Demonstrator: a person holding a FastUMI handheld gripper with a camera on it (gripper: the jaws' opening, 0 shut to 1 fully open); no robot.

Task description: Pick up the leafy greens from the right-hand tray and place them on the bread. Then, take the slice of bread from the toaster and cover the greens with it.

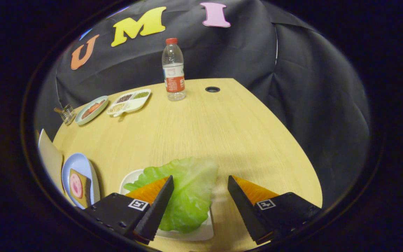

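A pale green leaf of leafy greens (187, 190) lies on a white tray (201, 232), partly between my fingers and partly under the left finger. My gripper (199, 182) hovers over it, open, with nothing held. The right finger stands over bare table beside the tray. To the left, beyond the left finger, a blue plate (77, 168) carries a slice of bread (82, 187) with a pink round slice of meat on top.
A water bottle (173, 70) stands at the far side of the wooden table (222, 129), near a round cable hole (212, 89). At the far left lie an oval dish (91, 110), a divided tray of grains (129, 102) and a small glass (68, 113).
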